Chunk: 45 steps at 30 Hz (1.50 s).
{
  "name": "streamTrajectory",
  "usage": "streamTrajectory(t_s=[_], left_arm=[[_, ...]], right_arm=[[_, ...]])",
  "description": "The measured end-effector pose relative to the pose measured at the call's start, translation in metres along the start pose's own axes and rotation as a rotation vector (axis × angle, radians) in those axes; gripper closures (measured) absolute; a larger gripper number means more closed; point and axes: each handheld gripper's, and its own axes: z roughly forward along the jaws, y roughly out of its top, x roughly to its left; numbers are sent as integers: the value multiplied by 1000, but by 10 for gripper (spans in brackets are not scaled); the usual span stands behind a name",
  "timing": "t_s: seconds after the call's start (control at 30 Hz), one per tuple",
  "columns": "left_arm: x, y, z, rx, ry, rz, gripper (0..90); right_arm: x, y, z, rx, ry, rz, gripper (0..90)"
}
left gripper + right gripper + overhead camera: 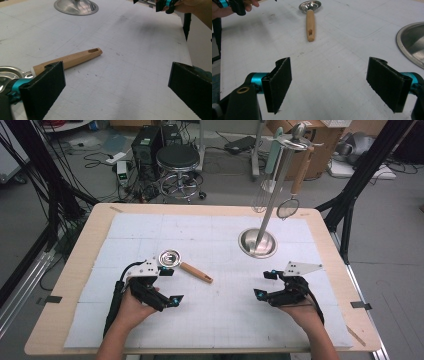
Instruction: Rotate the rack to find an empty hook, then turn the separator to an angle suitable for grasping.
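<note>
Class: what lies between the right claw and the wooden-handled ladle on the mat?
Nothing: in the right gripper view, bare white mat separates the right claw from the ladle.

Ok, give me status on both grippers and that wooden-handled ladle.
Left gripper open, beside ladle, not gripping. Right gripper open, empty, well apart. Ladle flat on white mat. Nothing between grippers and ladle.

Right gripper: two black fingers rose from the lower frame, set wide apart with bare white table between them. Ladle: upper centre, steel bowl farthest up, wooden handle with a slotted end pointing down the frame, lying flat. Steel base: right edge, partly cut off. Left gripper: upper left corner, held in a hand.
</note>
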Motion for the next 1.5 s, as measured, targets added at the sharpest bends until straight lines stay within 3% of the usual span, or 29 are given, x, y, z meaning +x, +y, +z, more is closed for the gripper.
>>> streamTrajectory(t_s=[0.87, 1.1, 1.2, 1.5], left_arm=[[-2, 3, 6, 17, -6, 7, 16], [-3, 10, 14, 92, 31, 49, 16], [-3, 14, 19, 138, 67, 66, 17], [5, 32, 32, 171, 85, 85, 16]], right_arm=[[0, -3, 0, 3, 16, 2, 197], [-2, -2, -1, -10, 21, -4, 198], [-3, -2, -1, -13, 29, 3, 198], [-4, -2, -3, -33, 46, 11, 197]])
